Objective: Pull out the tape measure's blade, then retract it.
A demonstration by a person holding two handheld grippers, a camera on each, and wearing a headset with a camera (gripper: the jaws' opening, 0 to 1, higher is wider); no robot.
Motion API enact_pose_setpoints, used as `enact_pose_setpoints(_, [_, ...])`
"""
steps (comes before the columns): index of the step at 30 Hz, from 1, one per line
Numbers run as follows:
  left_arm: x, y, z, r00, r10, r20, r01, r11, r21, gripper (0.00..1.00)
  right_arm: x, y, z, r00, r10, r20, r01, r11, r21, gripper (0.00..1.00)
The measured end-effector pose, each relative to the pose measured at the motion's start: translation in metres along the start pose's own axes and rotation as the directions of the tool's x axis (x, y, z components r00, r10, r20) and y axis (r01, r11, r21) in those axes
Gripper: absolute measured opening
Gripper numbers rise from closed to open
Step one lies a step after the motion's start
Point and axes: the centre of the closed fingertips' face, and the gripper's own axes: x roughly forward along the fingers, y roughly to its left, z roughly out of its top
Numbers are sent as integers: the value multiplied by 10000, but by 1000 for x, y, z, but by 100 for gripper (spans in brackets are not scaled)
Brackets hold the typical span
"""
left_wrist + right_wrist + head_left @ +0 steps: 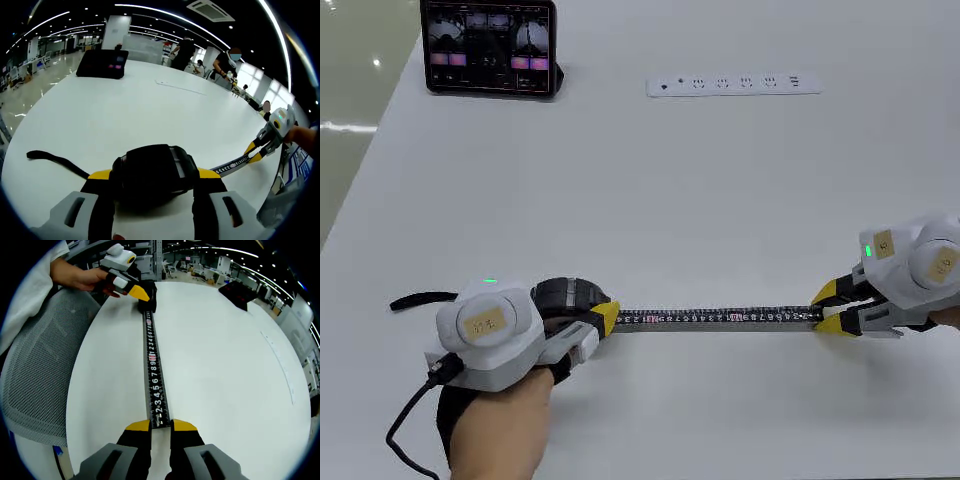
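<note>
Blade is stretched between case, clamped in left gripper, and right gripper, seemingly closed on its tip.

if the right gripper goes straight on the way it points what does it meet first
The right gripper points along the blade it grips, so the first solid thing looks like the tape measure case held in the left gripper at the far end.
</note>
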Motion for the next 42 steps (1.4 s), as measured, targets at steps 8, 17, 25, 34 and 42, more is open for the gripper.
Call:
enact_pose_setpoints(8, [-1,-1,0,10000,-69,50,70,10000,-69,58,-2,-3,6,9999,-91,55,91,9999,44,10])
enact_pose_setpoints(17, [-1,-2,0,9999,-126,66,127,9998,-120,58,4,0,18,9995,110,290,-111,9999,46,10])
enact_pose_setpoints(25, [-1,-2,0,9998,-181,62,182,9997,-158,58,10,0,35,9983,214,534,-215,9998,0,10])
enact_pose_setpoints(34, [-2,-2,0,9998,-204,61,205,9996,-169,58,20,4,50,9968,382,701,-380,9993,-34,10])
enact_pose_setpoints(42, [-2,-2,0,9997,-237,71,238,9995,-201,58,26,4,58,9951,486,860,-485,9988,-26,10])
